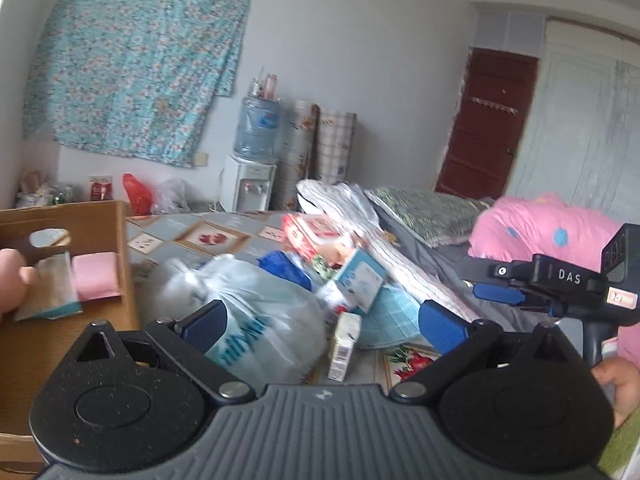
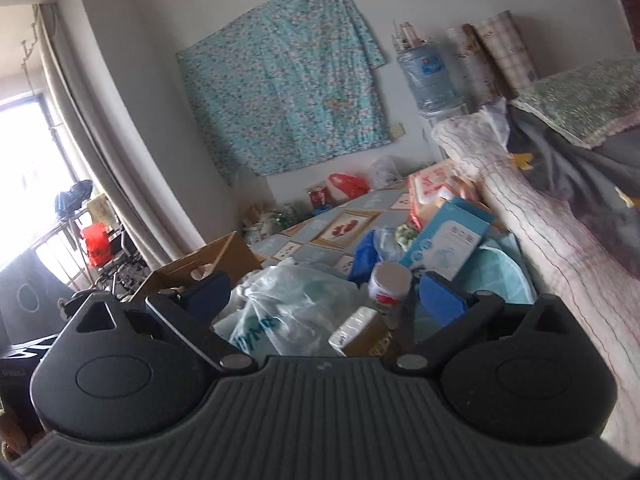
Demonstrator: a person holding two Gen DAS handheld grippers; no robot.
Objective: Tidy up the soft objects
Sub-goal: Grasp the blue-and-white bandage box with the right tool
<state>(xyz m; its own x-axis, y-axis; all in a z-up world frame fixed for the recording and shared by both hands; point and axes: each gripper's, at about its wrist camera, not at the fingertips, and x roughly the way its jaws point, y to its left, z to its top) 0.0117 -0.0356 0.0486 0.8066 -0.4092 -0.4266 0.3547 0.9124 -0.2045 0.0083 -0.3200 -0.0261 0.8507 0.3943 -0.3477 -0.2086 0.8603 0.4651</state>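
1. Both grippers fill the lower edge of their own views: the left gripper (image 1: 322, 322) and the right gripper (image 2: 326, 296) each stand with blue pads spread wide and nothing pressed between them.
2. Just beyond both sets of pads lies a translucent plastic bag (image 1: 256, 312) with blue lettering, stuffed and knotted, resting on a bed with a patterned cover (image 1: 192, 236).
3. Right of the plastic bag, a small carton (image 1: 344, 344) stands upright; the right wrist view also shows a white jar with a red label (image 2: 390, 284) beside the bag.
4. Behind the plastic bag sit a blue-and-white box (image 1: 362, 280), a dark blue bag (image 1: 286, 266) and a red-and-white pack (image 1: 316, 236), with a light teal cushion (image 1: 390, 316) partly under the box.
5. Left of the plastic bag, an open cardboard box (image 1: 120, 248) holds a folded pink cloth (image 1: 96, 276) and a pale tissue pack (image 1: 54, 284), touching side by side; a fingertip (image 1: 10, 280) shows at the frame's left edge.
6. Right of the plastic bag, a striped quilt (image 1: 360, 216), a green pillow (image 1: 428, 212) and a pink dotted blanket (image 1: 548, 228) are heaped on the bed.
7. In the left wrist view, the right gripper appears side-on before the pink blanket, a hand (image 1: 620, 384) below it.
8. Far behind the plastic bag, a floral sheet (image 1: 132, 68) hangs on the wall beside a water dispenser (image 1: 252, 156).
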